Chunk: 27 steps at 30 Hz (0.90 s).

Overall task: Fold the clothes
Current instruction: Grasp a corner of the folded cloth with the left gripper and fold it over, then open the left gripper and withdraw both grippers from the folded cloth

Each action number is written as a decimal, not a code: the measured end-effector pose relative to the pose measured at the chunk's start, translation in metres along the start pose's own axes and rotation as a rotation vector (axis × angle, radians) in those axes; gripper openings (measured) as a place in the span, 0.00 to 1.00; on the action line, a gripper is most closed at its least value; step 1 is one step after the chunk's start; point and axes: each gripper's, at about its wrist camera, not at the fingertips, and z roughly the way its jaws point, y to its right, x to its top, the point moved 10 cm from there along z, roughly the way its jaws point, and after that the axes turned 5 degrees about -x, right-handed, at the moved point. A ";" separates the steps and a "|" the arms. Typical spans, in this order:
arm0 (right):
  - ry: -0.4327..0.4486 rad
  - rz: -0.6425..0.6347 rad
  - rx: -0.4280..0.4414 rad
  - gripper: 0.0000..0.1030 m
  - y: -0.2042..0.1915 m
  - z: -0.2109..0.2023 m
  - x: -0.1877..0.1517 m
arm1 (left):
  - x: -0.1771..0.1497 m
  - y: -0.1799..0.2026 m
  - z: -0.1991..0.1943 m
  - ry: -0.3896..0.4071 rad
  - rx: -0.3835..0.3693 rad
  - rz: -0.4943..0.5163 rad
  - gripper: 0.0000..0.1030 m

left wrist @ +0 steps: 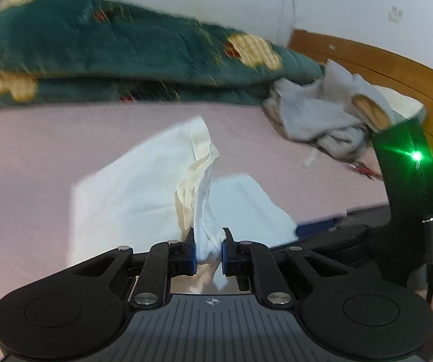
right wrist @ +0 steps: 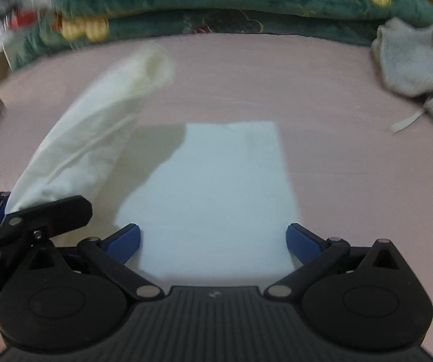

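Closest in, the left gripper (left wrist: 209,249) has its fingers (left wrist: 191,253) pinched tight on a bunched corner of the white garment (left wrist: 125,187), and the cloth rises from the bed (left wrist: 35,138) to that grip as a twisted ridge. The right gripper (right wrist: 213,239) hovers just beside it, angled down, fingers (right wrist: 302,242) spread wide with nothing between them; the flat folded panel lies directly under and ahead of them, its long axis running away from the fingers toward the headboard side. In the right wrist view the lifted flap stretches leftward and away as a loose roll. My guess is the left hand must carry that flap across the flat panel. Farther off, a grey heap of clothes (left wrist: 328,117) waits near the wooden bed frame (left wrist: 367,60), and a green blanket (left wrist: 110,45) lies along the wall.
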 end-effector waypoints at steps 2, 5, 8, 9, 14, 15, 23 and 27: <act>-0.006 -0.028 -0.066 1.00 0.015 -0.003 -0.003 | -0.011 -0.001 0.008 -0.032 0.003 -0.009 0.14; -0.004 0.062 -0.078 1.00 0.044 -0.007 0.001 | -0.013 0.000 0.011 -0.018 -0.011 -0.051 0.14; 0.029 0.182 -0.009 1.00 0.064 -0.014 0.012 | 0.007 0.010 0.013 0.031 -0.028 -0.046 0.14; 0.031 0.203 -0.009 1.00 0.067 -0.015 0.014 | 0.015 0.015 0.014 0.049 -0.038 -0.046 0.14; 0.045 0.285 -0.001 1.00 0.084 -0.015 0.020 | 0.020 0.043 0.038 0.000 -0.106 -0.048 0.16; 0.038 0.284 -0.002 1.00 0.085 -0.012 0.021 | 0.012 0.048 0.047 -0.045 -0.119 -0.041 0.18; 0.025 0.193 0.043 1.00 0.054 0.005 0.048 | -0.007 0.054 0.027 -0.136 -0.074 0.003 0.40; 0.027 0.182 0.083 1.00 0.036 0.014 0.069 | 0.009 0.027 -0.025 -0.051 -0.028 0.108 0.63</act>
